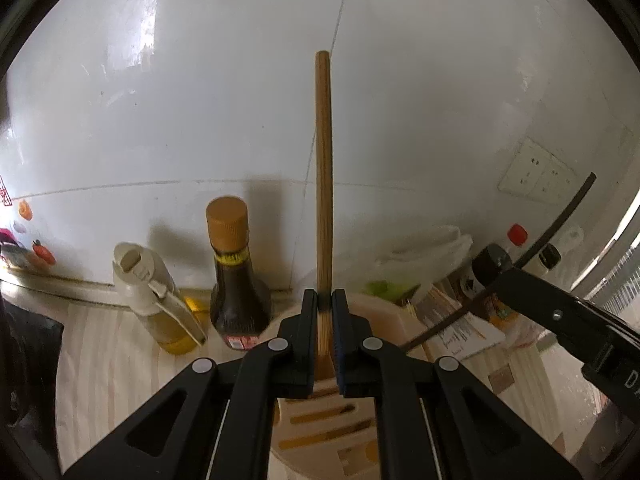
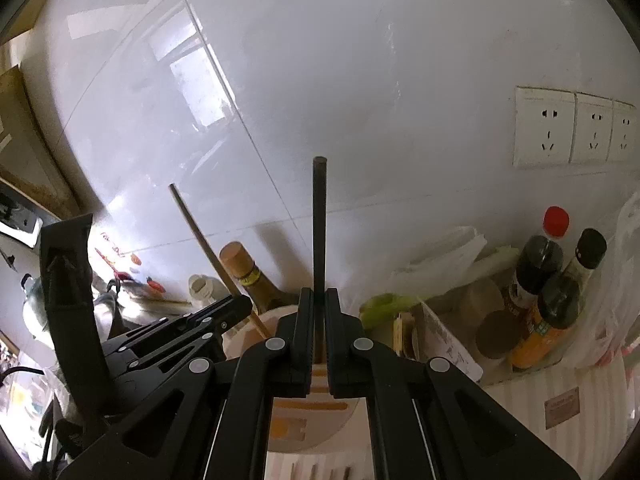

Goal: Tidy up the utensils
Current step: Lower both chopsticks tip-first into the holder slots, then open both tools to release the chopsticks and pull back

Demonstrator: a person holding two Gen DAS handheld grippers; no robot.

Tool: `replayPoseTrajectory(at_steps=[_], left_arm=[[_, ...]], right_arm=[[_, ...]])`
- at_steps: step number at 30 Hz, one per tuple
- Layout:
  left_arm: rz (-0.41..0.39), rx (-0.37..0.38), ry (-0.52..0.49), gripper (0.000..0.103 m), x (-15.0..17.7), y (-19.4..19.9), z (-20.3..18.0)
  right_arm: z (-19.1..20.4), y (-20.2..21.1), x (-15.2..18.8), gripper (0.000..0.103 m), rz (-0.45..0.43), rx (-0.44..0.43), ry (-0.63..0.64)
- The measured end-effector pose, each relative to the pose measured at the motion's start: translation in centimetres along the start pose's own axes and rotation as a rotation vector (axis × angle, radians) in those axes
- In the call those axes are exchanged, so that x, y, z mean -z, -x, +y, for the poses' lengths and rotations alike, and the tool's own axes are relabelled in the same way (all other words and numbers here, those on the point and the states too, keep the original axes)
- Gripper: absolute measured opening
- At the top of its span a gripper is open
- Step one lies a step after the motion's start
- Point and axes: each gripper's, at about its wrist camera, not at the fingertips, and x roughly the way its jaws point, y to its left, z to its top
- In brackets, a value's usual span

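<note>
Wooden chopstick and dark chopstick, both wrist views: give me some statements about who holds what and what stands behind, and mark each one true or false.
1. The left gripper is shut on the light brown wooden chopstick. True.
2. The right gripper is open and holds nothing. False: it is shut on the thin dark chopstick.
3. Both chopsticks point upward from the fingers. True.
4. The dark glass sauce bottle with a tan cap lies on its side. False: it stands upright.
5. White wall sockets show on the tiled wall. True.
6. The round slotted wooden utensil holder hangs on the wall. False: it sits below the grippers.
</note>
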Motion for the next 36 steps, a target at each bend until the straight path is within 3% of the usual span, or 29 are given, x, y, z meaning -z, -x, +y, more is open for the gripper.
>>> replayPoseTrajectory(at_steps=[6, 9, 10, 11, 13, 16, 18, 22, 28, 36], left_arm=[[0.034, 0.011, 0.032, 0.008, -0.1, 0.7, 0.4], [0.019, -0.01, 0.052, 0.016, -0.7, 2.2, 0.8], [0.009, -0.017, 0.061, 0.031, -0.9, 2.8, 1.0], [-0.001, -0.034, 0.068, 0.056, -1.0, 3.4, 1.1], [-0.032, -0.081, 0.086, 0.086, -1.4, 4.7, 1.5], [-0.055, -0.14, 0.103, 0.089, -1.5, 6.3, 2.1], [-0.052, -0.196, 0.103, 0.101, -1.2, 7.1, 2.3], [-0.047, -0.294, 0.072, 0.103, 0.1, 8.1, 2.0], [-0.037, -0.355, 0.082, 0.103, 2.3, 8.9, 1.7], [-0.038, -0.397, 0.079, 0.103, 4.2, 11.1, 0.2]], right_arm=[[0.4, -1.0, -0.2, 0.006, 0.079, -0.01, 0.019], [0.1, -1.5, -0.5, 0.008, 0.127, -0.026, 0.003], [-0.1, -1.4, -0.6, 0.014, 0.128, -0.026, -0.004], [-0.3, -1.3, -0.7, 0.022, 0.127, -0.032, -0.01], [-0.5, -0.8, -0.8, 0.036, 0.12, -0.035, -0.021], [-0.6, 0.2, -0.9, 0.047, 0.11, -0.038, -0.024], [-0.2, 0.7, -0.7, 0.057, 0.107, -0.003, 0.005], [0.8, 1.1, 0.2, 0.099, 0.125, 0.117, 0.069], [1.2, 1.5, 1.7, 0.103, 0.122, 0.222, 0.124], [0.6, 4.4, 2.9, 0.103, 0.087, 0.218, 0.109]])
